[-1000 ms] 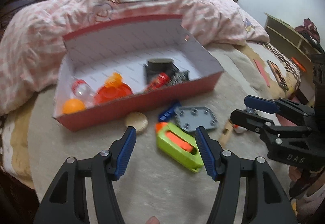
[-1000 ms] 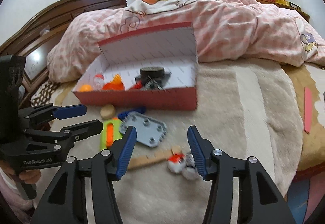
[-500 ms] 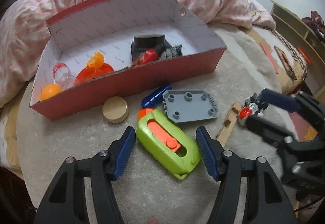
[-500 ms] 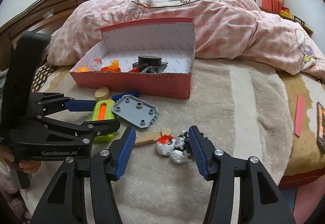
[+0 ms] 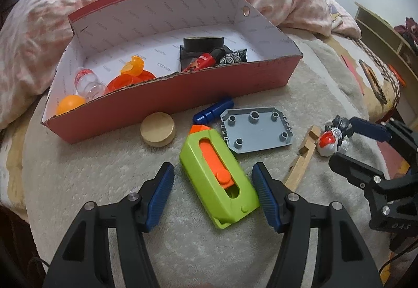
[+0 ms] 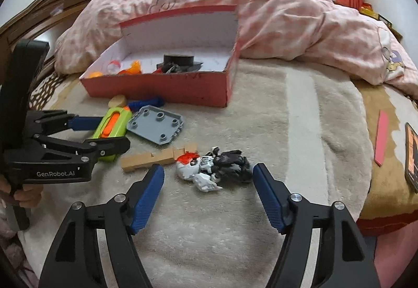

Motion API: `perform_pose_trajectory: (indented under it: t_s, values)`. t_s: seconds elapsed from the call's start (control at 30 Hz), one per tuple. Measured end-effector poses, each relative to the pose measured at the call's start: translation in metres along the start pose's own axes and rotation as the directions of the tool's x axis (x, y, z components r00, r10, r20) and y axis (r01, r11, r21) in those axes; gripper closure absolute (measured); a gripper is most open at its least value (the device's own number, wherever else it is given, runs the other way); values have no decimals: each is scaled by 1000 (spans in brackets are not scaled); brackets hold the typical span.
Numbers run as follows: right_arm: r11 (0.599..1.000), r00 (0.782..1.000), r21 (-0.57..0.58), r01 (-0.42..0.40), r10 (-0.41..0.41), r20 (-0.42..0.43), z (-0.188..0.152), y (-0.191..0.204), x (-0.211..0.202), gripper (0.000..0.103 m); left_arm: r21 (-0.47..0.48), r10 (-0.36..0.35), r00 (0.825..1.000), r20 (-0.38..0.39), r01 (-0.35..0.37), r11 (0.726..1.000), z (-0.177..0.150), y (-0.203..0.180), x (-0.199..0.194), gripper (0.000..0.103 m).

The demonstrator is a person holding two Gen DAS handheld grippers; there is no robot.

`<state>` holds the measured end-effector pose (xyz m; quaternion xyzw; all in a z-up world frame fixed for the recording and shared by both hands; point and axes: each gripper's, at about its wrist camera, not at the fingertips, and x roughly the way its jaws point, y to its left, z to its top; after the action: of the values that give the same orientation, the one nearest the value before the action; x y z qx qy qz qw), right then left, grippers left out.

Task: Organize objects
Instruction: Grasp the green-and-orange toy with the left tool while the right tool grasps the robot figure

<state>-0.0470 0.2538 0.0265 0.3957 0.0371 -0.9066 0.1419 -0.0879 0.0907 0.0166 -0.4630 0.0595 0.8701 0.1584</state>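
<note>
Wide apart, left tool [image 5: 213,191] straddling green toy [image 5: 218,178], right tool [image 6: 208,184] just widened around robot figure [image 6: 211,168]

The right tool [image 6: 208,190] is standing with its jaws spread, having just been widening, around a red-headed toy robot [image 6: 211,168] lying on the bed's beige blanket [image 6: 300,110], pads clear of it. A wooden piece [image 6: 156,156] is lying just left of the toy. The left tool [image 6: 103,131] is straddling a green-and-orange toy [image 6: 111,122]. A grey plate [image 6: 156,123] is lying beside it, before the red box [image 6: 162,88].
</note>
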Motion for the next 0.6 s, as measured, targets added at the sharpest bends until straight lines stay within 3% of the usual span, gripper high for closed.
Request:
perform_pose_trajectory:
  t_s: [0.2,0.6]
  values:
    - [998,996,47,46,-42,-74,-2,-7,15,31,27,16,1000,12,-16,1000,1,-4,5,35]
    - [997,995,34,73,-70,-74,-2,-4,14,34,23,2,998,55,-3,1000,-3,-3,6,27]
